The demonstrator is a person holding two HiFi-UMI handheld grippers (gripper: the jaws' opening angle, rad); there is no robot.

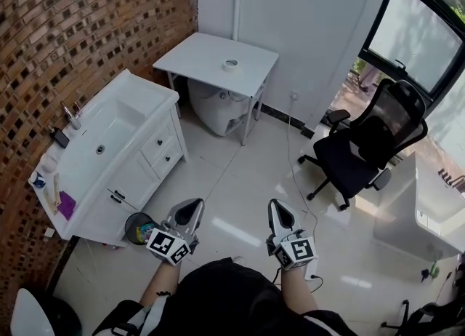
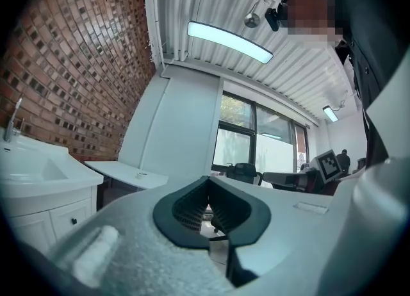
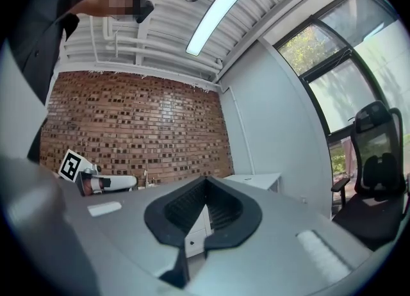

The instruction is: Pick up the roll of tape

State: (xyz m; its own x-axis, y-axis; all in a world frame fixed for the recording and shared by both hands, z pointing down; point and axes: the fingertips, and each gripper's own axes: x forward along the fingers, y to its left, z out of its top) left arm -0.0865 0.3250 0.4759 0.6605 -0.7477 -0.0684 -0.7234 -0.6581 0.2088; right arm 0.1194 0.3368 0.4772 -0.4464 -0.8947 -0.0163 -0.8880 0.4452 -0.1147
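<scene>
The approach is in hand: left claw (image 1: 190,209) and right claw (image 1: 279,211) are pressed together, empty, well apart from the tape (image 1: 230,64) on the far desk (image 1: 196,54), so next calls for closing in and spreading one claw.

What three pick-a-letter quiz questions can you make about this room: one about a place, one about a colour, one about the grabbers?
1. Where is the small pale roll of tape?
A. in the sink
B. on the white square table
C. on the floor

2. What colour is the mesh swivel office chair?
A. red
B. black
C. white

3. How are the left gripper and the right gripper?
A. both shut, empty
B. both holding tape
C. both wide open

Answers:
1. B: the roll lies on the tabletop by the far wall.
2. B: its seat and back are black.
3. A: each gripper view shows jaws together with nothing between them.
</scene>
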